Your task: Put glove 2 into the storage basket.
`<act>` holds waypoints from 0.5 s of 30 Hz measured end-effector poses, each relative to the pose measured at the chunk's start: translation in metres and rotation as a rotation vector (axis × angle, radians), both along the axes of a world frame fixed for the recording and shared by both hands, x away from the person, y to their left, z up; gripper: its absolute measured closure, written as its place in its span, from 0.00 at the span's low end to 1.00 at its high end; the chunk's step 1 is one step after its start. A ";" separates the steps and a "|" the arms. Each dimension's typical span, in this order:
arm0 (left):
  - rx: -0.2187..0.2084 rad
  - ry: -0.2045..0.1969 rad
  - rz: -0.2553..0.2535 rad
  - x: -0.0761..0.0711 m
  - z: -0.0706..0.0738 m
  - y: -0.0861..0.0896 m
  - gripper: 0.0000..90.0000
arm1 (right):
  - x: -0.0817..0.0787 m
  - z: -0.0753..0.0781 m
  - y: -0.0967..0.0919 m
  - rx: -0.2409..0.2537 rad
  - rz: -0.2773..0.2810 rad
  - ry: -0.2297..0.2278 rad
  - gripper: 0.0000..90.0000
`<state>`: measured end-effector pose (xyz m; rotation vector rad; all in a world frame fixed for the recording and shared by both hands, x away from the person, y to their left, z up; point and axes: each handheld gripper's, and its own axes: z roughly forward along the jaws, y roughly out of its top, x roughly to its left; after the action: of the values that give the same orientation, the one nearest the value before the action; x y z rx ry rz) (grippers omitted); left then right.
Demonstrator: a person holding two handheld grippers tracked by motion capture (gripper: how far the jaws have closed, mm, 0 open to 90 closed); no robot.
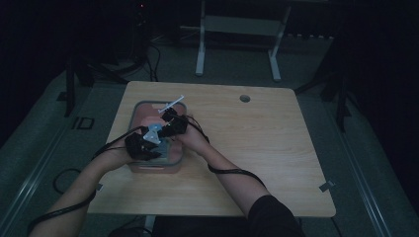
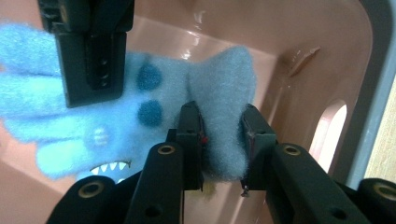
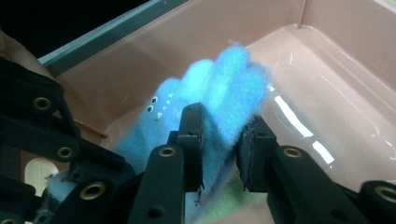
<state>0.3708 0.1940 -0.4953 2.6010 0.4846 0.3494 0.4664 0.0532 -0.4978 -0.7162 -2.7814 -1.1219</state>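
Black jaws of the left gripper [image 2: 219, 140] are seen closed on the cuff end of a fuzzy light-blue glove [image 2: 140, 112], the pads pressed into the pile on both sides; the right gripper [image 3: 222, 140] is likewise clamped on the glove's finger end, the fleece bunched between its jaws. The glove is held inside a pink plastic tub [image 1: 174, 159] with a grey rim, which is set toward the left side of a pale wooden table [image 1: 257, 148]. The placing is judged nearly done: the glove is already down within the tub's walls, and what remains is for both grips to be let go and the grippers drawn out. The glove is soft and nubbly, with dark blue dots and a small toothed mouth stitched on; the tub is smooth, glossy and round-cornered, with a cut-out handle slot in one wall.
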 end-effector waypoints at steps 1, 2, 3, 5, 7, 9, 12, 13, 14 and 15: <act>-0.003 -0.002 0.002 0.000 0.000 0.000 0.80 | 0.000 0.000 0.000 0.000 0.002 -0.001 0.78; -0.007 -0.002 0.004 0.001 0.000 0.000 0.79 | 0.000 0.000 0.000 0.002 0.000 -0.002 0.76; -0.009 -0.001 0.009 0.001 0.000 0.000 0.77 | 0.000 0.001 0.000 0.008 -0.001 0.000 0.74; -0.012 -0.006 0.019 0.000 0.000 0.000 0.69 | 0.000 0.002 -0.001 0.019 0.001 -0.003 0.68; -0.015 -0.015 0.023 -0.001 0.000 0.001 0.63 | -0.001 0.003 -0.003 0.014 0.006 -0.019 0.64; -0.014 -0.027 0.023 -0.003 0.001 0.001 0.63 | -0.001 0.004 -0.005 0.013 0.001 -0.025 0.62; -0.047 -0.037 0.063 -0.006 0.006 0.003 0.52 | 0.000 0.011 -0.014 0.043 -0.009 -0.032 0.54; -0.062 -0.044 0.071 -0.007 0.008 0.003 0.49 | -0.001 0.014 -0.016 0.052 -0.012 -0.035 0.51; -0.077 -0.046 0.080 -0.007 0.010 0.003 0.44 | -0.002 0.016 -0.019 0.059 -0.017 -0.040 0.47; -0.094 -0.046 0.091 -0.008 0.013 0.003 0.40 | -0.003 0.018 -0.021 0.066 -0.016 -0.044 0.43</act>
<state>0.3631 0.1968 -0.4826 2.4798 0.5905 0.4064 0.4639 0.0323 -0.4793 -0.7168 -2.7649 -1.2404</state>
